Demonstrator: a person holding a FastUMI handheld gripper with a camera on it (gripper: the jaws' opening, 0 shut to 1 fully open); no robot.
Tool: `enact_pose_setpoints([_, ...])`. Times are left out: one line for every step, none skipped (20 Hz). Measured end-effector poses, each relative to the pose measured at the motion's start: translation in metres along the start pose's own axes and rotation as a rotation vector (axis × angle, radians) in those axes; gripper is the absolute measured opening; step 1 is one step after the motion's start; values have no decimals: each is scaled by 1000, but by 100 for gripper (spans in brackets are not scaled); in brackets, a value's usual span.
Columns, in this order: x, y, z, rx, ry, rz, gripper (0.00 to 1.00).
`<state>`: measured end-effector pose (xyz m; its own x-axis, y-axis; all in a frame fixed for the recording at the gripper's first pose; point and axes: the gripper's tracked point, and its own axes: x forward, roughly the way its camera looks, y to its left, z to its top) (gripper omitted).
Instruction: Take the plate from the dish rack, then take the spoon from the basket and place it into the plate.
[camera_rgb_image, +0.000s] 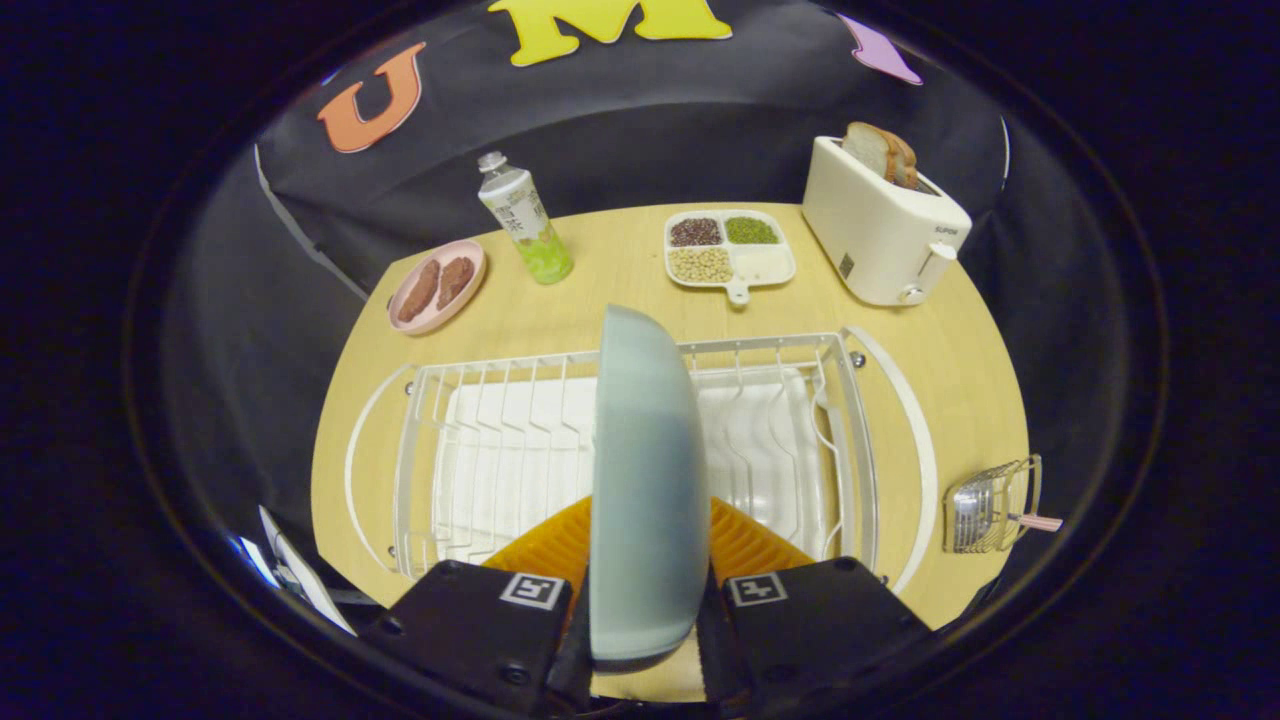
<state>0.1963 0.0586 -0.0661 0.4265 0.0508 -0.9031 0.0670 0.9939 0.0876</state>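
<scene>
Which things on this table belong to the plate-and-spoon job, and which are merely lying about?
Belong: plate, held edge-on between the gripper fingers; dish rack beneath it; basket beside the rack, with a pink handle sticking out, probably the spoon.

Lying about: bottle, pink dish, divided tray, toaster with bread.

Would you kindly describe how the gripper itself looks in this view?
The gripper has two blocky black finger housings, each carrying a small square black-and-white marker tag on top, with screw heads at the corners. Ridged pads extend forward from them.
</scene>
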Motion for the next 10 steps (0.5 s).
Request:
enact_pose_setpoints([-2, -1, -2, 2, 11, -14, 44])
enact_pose_setpoints([-5, -3, 0, -2, 14, -36, 42])
enact_pose_setpoints([-10, -5, 2, -2, 9, -58, 41])
enact_pose_setpoints([-15, -7, 7, 1, -3, -81, 41])
enact_pose_setpoints([-20, -8, 12, 0, -15, -102, 40])
enact_pose_setpoints([-24, -9, 15, -5, -25, -120, 40])
enact_pose_setpoints([-30, -13, 18, -9, -33, -148, 40])
enact_pose_setpoints([-35, -14, 23, -9, -57, -163, 40])
enact_pose_setpoints([-42, -16, 26, -9, -79, -170, 39])
enact_pose_setpoints([-47, -15, 26, -8, -90, -158, 38])
